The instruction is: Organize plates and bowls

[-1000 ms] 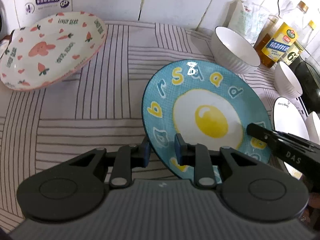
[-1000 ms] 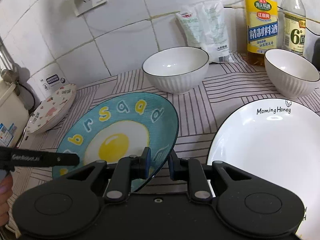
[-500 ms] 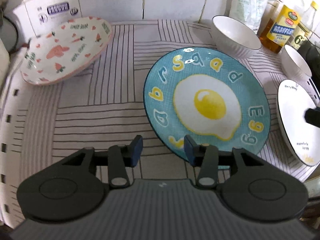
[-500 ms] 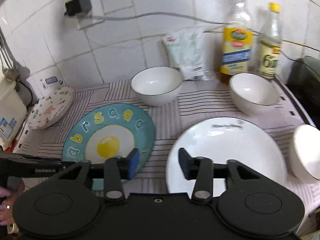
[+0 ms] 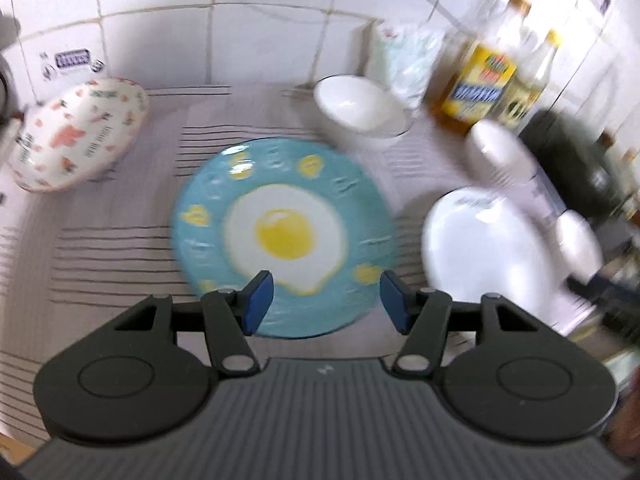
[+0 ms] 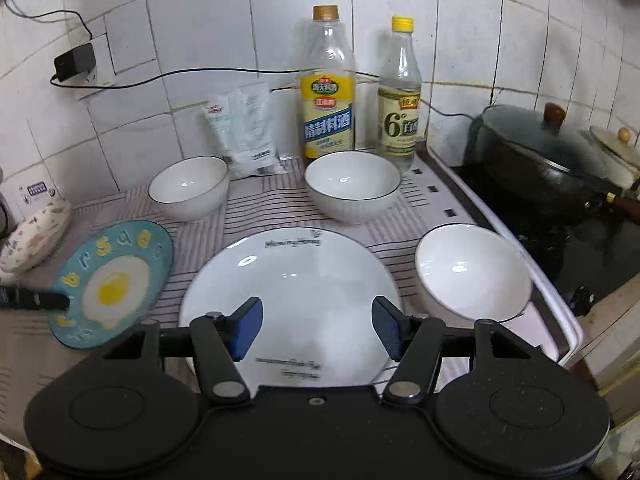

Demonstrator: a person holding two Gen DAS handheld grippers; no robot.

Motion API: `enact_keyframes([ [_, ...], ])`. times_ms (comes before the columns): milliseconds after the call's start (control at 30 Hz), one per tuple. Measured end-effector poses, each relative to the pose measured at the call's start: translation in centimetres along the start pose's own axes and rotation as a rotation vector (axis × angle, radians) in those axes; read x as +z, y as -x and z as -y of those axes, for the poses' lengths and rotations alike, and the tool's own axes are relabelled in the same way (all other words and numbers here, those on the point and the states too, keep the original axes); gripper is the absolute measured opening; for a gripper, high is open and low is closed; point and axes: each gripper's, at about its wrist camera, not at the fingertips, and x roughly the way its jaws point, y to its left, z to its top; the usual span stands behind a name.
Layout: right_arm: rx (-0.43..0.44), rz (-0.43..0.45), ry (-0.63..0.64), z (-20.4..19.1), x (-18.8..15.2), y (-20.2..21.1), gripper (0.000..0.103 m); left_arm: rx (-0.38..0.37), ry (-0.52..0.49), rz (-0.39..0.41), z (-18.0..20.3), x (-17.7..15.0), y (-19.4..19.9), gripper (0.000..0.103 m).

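Observation:
A blue plate with a fried-egg print (image 5: 284, 236) lies flat on the striped mat; it also shows in the right wrist view (image 6: 112, 288). My left gripper (image 5: 326, 304) is open and empty above its near edge. A white plate (image 6: 292, 300) lies to its right, and my right gripper (image 6: 316, 328) is open and empty over its near part. Three white bowls stand around it: back left (image 6: 188, 188), back middle (image 6: 352, 186), right (image 6: 472, 272). A patterned dish (image 5: 76, 136) leans at the far left.
Two bottles (image 6: 328, 92) (image 6: 400, 96) and a white packet (image 6: 244, 132) stand against the tiled wall. A black lidded pan (image 6: 540, 152) sits on the stove at the right. The mat's front edge is close to both grippers.
Both grippers let go of the blue plate, opened wide and drew back. The plate now lies flat. The right gripper has swung right, over the white plate.

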Motion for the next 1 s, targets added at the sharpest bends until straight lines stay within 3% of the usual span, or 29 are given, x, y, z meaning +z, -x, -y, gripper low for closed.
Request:
enact_keyframes([
  [133, 0.028, 0.061, 0.044, 1.7, -1.2, -0.5, 0.071, -0.019, -0.060, 0.029, 4.0, -0.2, -0.5, 0.058],
  [300, 0.091, 0.068, -0.028, 4.5, -3.1, -2.1, 0.071, -0.011, -0.101, -0.037, 7.6, -1.6, -4.0, 0.058],
  [533, 0.056, 0.055, 0.002, 5.7, -6.1, -5.1, 0.071, 0.089, -0.219, -0.013, 10.1, -3.6, -8.2, 0.056],
  [633, 0.090, 0.054, 0.019, 6.0, -6.6, -5.8, 0.069, 0.087, -0.225, -0.020, 10.2, -3.2, -8.9, 0.056],
  [767, 0.119, 0.036, -0.044, 6.7, -6.4, -6.8, 0.055, 0.066, -0.223, -0.047, 10.4, -2.7, -9.8, 0.052],
  [833, 0.135, 0.028, -0.097, 7.0, -6.0, -7.2, 0.048, 0.059, -0.206, -0.048, 10.3, -2.4, -10.0, 0.046],
  [967, 0.125, -0.002, -0.156, 7.2, -5.1, -8.0, 0.022, 0.007, -0.147, -0.076, 9.6, -1.9, -10.7, 0.022],
  [1000, 0.121, -0.002, -0.167, 7.3, -5.1, -8.1, 0.020, -0.009, -0.131, -0.076, 9.4, -2.0, -10.8, 0.022],
])
